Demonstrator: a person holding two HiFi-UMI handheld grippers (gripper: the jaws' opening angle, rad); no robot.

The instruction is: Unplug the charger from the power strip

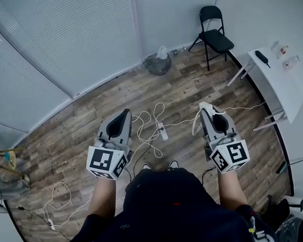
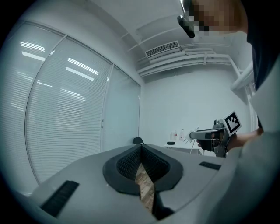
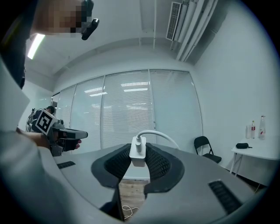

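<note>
Right gripper (image 1: 207, 113) is clamped on the charger (image 3: 138, 153). The white block sits upright, pinched between the ribbed pads at the jaw tips, centre of the right gripper view. Its cable (image 3: 153, 131) arcs off the top to the right. Charger is out of the strip (image 1: 163, 131), up in the air right of centre in head view. Strip lies on the wood floor (image 1: 205, 80) mid-frame, between the two grippers and well apart from the charger, with white cord (image 1: 144, 126) looped beside it. Left gripper (image 1: 123, 118) is clenched and empty: pads meet at the tips, and only floor shows through the gap behind them. Both grippers are held up in front of the person, pointing toward the top of the head view, marker cubes toward the body. Each shows in the other's view, near the frame edge. Folding chair (image 1: 214, 35) upper right. White table (image 1: 280, 87) at right edge with small items on it. Dark bag (image 1: 158, 65) by the wall, top centre. Thin second cord (image 1: 57, 202) on the floor, lower left.
</note>
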